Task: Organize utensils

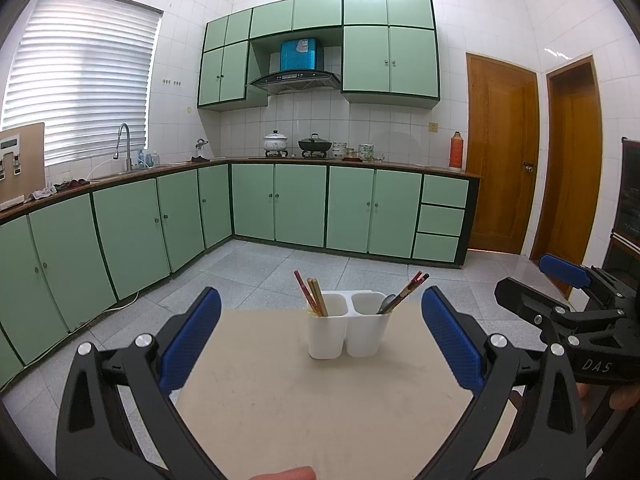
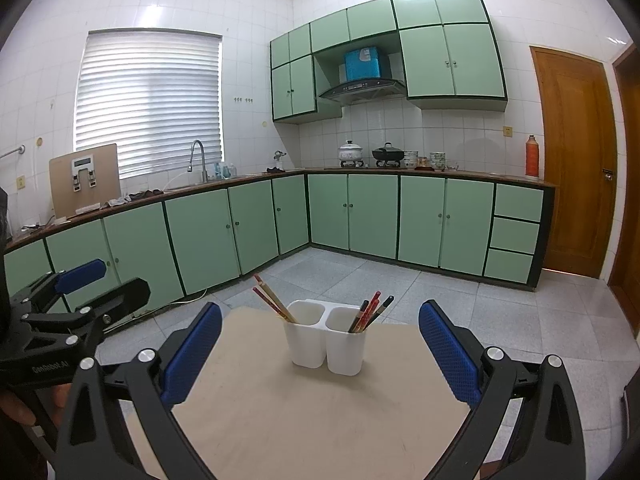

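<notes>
1. Left gripper (image 1: pixel 320 336): jaws spread wide, nothing between the blue pads, hovering over the near part of the table (image 1: pixel 280 392).
2. Right gripper (image 2: pixel 320 344): also wide apart, empty, over the same table, beside the left one.
3. White two-compartment holder (image 1: pixel 347 330) stands upright toward the table's far edge, ahead of both grippers, well apart from the fingers.
4. Left compartment: chopsticks (image 1: pixel 314 294) leaning left.
5. Right compartment: more chopsticks (image 1: pixel 408 290) leaning right, plus a spoon (image 1: pixel 387 304).
6. Background: green cabinets (image 1: pixel 300 208), wooden door (image 1: pixel 502 152).
</notes>
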